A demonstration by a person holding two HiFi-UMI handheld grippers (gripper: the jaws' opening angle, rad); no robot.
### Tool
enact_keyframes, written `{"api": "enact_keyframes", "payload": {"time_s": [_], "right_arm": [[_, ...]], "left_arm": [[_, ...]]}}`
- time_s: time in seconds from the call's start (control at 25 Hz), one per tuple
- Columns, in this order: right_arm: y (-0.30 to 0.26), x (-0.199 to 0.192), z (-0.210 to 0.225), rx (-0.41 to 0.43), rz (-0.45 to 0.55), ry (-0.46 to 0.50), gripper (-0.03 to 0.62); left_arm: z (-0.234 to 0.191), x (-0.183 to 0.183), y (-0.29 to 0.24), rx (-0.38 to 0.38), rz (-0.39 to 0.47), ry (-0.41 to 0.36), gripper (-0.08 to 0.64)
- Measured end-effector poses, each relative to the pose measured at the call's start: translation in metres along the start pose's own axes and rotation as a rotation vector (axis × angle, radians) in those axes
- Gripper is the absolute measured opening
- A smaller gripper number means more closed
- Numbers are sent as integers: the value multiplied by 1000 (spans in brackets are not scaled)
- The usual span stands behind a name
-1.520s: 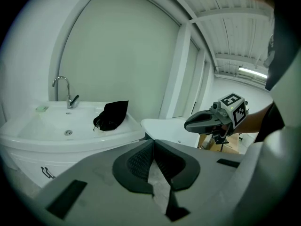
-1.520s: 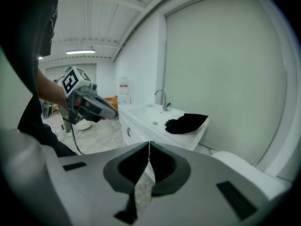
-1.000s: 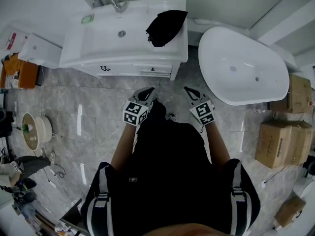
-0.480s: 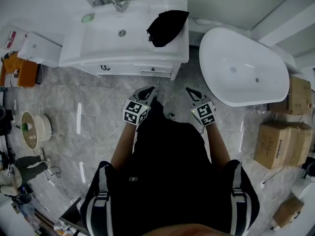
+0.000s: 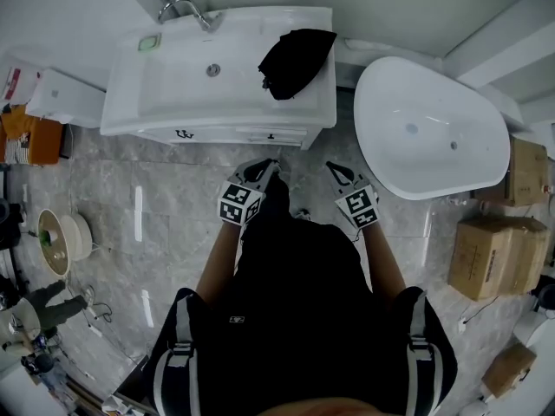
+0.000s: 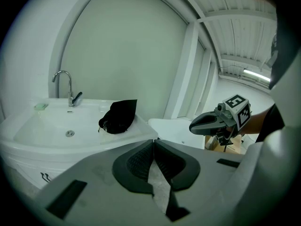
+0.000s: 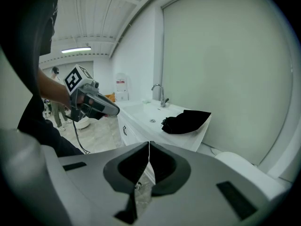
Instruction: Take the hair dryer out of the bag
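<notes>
So the bag [image 5: 295, 61] is a floppy black lump on the right end of the washbasin [image 5: 173, 85], right of the bowl. Its far side runs right out to the washbasin's right edge, and its front stops a little short of the front edge. I can't see into it from any view, so the hair dryer itself is hidden from me. Nothing else lies beside the bag. The tap [image 5: 178, 7] is way over at the back left corner, well apart from it.

Room to move looks decent. The bowl to the bag's left is bare white, and there's bare grey floor [image 5: 130, 198] in front of the cabinet. The tight spot is on the right, where the bathtub [image 5: 434, 128] sits just beside the washbasin with only a narrow gap between the two rims. The cardboard boxes [image 5: 499, 254] are further right, past the tub.

Both tools are held out low in front of the cabinet's right front corner, near it but not touching, and well short of the bag. The left hand-held gripper [image 5: 264, 170] has its jaws pressed together with nothing between them. Same for the right hand-held gripper [image 5: 334, 170]: jaws together and empty. The two are side by side with a clear gap between them, both pointing toward the washbasin.
</notes>
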State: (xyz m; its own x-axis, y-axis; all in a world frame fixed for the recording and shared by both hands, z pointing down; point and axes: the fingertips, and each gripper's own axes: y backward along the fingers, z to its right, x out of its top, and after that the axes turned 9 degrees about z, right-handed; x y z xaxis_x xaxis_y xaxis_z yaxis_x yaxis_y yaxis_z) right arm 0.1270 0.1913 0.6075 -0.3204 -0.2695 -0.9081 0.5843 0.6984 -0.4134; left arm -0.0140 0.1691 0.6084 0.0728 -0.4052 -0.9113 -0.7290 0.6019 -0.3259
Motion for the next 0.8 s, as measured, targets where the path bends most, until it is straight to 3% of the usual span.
{"api": "enact_keyframes", "payload": {"time_s": [0.8], "right_arm": [[-119,34,49,1,-81,36,60]], "left_arm": [[-116,49,-77,-101,-56,12,17]]}}
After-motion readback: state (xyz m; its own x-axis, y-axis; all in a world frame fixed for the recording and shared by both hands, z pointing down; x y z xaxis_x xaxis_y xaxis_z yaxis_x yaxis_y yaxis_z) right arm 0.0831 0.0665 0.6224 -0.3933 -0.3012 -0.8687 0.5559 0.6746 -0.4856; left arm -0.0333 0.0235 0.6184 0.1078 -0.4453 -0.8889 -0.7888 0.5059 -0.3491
